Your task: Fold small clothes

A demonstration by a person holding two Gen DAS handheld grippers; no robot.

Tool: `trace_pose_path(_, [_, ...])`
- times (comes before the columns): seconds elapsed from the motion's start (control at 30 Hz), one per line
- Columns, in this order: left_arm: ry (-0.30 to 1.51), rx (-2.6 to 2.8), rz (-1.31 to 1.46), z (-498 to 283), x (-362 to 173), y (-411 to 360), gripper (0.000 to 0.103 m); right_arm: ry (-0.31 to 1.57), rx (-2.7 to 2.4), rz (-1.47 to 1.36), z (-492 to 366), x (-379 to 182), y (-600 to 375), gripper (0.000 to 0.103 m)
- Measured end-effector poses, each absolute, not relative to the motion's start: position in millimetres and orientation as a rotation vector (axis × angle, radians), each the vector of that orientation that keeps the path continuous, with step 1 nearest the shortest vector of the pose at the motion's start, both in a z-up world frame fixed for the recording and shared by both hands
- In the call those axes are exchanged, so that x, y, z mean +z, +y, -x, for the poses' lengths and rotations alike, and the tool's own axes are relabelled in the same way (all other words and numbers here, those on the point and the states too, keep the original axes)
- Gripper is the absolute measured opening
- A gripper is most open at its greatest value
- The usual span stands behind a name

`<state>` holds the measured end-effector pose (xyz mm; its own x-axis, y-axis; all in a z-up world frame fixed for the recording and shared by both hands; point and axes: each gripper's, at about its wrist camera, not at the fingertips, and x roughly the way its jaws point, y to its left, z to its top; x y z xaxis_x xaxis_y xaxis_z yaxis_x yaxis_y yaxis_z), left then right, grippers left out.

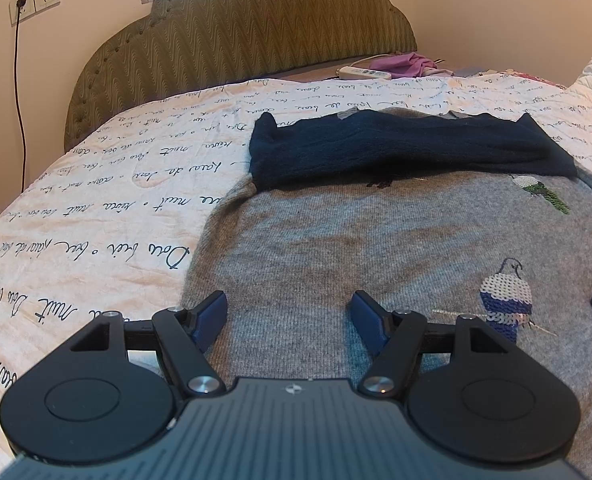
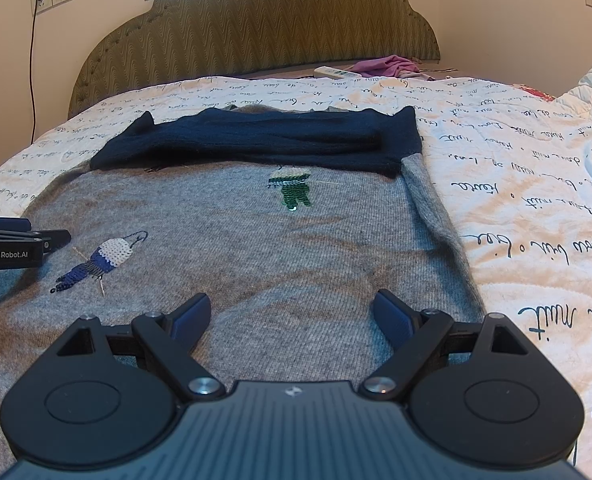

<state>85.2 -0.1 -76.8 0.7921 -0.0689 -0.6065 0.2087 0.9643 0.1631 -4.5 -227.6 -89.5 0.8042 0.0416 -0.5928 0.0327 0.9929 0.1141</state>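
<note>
A grey sweater [image 2: 296, 248] lies flat on the bed [image 2: 536, 184], its dark blue sleeves [image 2: 264, 140] folded across the far end. The left gripper [image 1: 289, 312] hangs over the sweater's near left part, fingers [image 1: 212, 316] apart and empty; the right gripper [image 2: 292, 314] over the near right part, likewise spread. Bare quilt lies open beyond both side edges, up to the headboard [image 2: 256, 20].

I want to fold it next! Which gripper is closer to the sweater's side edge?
Probably the left gripper: the grey sweater ends just beside its left finger. The right gripper sits further inside.
</note>
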Motion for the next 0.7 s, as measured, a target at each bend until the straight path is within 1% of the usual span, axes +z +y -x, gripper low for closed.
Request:
trace_pose_path(0.27, [0.639,-0.154,-0.228,-84,-74,1,0.074,0.636,0.005,-0.121,5,-89,-228,0.089])
trace_pose_path(0.4, [0.609,-0.17,-0.242,-67,-60,12,0.072,0.639,0.012,-0.124,6,-87,-229,0.089])
trace_pose_path(0.5, [0.59,-0.218,-0.219,-42,-45,34,0.077,0.623,0.041,-0.182,22,-72,-242,0.09])
trace_pose_path(0.6, [0.595,-0.274,-0.148,-15,-37,64,0.087,0.596,0.092,-0.247,50,-59,-261,0.093])
trace_pose_path(0.7, [0.657,-0.314,-0.058,6,-40,89,0.088,0.628,0.138,-0.342,75,-60,-285,0.094])
